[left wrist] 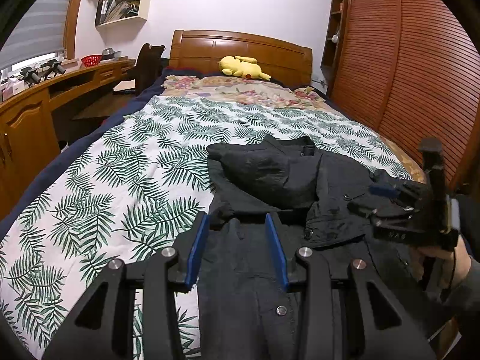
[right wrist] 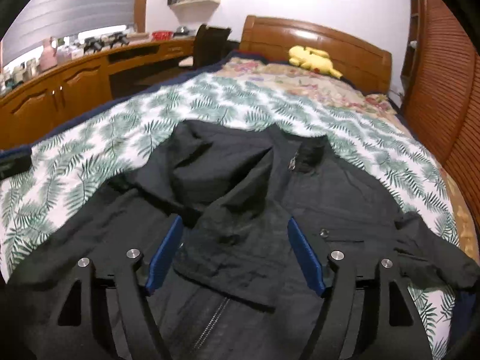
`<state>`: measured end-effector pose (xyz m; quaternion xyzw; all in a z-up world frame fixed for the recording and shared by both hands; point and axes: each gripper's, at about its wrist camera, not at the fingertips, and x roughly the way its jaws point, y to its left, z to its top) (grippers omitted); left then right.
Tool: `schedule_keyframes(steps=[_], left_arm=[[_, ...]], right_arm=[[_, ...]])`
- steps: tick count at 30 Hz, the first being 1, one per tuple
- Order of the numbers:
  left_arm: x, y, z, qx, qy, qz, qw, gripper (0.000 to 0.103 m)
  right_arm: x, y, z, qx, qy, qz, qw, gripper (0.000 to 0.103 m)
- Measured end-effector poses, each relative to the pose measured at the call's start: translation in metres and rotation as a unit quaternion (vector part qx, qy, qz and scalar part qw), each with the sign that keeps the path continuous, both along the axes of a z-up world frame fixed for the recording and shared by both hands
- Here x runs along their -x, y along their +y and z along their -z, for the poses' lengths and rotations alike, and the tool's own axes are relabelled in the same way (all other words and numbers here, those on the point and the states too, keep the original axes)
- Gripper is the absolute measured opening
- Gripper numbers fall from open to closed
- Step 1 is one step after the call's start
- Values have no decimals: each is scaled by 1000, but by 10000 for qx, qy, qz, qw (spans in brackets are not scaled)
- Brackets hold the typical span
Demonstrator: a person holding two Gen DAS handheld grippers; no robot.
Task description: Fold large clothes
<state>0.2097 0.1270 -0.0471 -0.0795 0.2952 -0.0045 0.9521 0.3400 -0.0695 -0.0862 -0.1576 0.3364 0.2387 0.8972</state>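
Two grippers hang over a black jacket (left wrist: 300, 186) spread on the leaf-print bedspread (left wrist: 120, 174), at the end of the bed away from the wooden headboard (left wrist: 240, 51). The left gripper (left wrist: 237, 228) has its blue pads partly parted above the jacket's front near a snap button; the cloth seems to lie below them and not pinched, though the view does not make this sure. The right gripper (right wrist: 237, 237) stands with its jaws spread wide over a folded-in flap of the jacket, nothing clamped between the pads. From the left wrist view the right gripper (left wrist: 387, 193) shows at the jacket's right side, held by a hand (left wrist: 444, 258). A yellow plush toy (left wrist: 243, 67) lies against the headboard. A red basket (left wrist: 91, 60) sits on the desk left of the bed; its contents cannot be made out.
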Motion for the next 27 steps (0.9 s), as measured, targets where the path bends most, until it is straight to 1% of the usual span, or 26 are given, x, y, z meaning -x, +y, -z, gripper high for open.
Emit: schedule_keyframes(steps=[8,12,16,19,23,24,25,26,27], left_arm=[[2,5,-1,3,-8,-68,10000,38],[1,5,0,-12,7,-70,10000,37],[1,5,0,-49,2,-84,10000,38],[1,7,1,-47,5,-94,9999,38],[1,6,0,-47,1,-86,10000,38],[1,6,1,-47,1,-82,10000,38],[1,6,1,-50,1,-77,10000,38],[1,5,1,-52,-6,-76,10000,38],[2,5,1,-56,-16,-74,10000,38]], right_arm=[[-10,11,46,272,612,-104,9977,75],[-18,19,72,468,1058,-238,9930,76],[-20,23,89,688,1150,-260,9906,79],[-20,22,91,687,1111,-245,9911,81],[-20,23,91,756,1037,-292,9913,80],[-20,22,90,769,1012,-305,9914,78],[-20,24,90,768,991,-327,9916,71],[-19,24,88,760,969,-377,9917,58],[-18,24,87,787,930,-401,9917,54]])
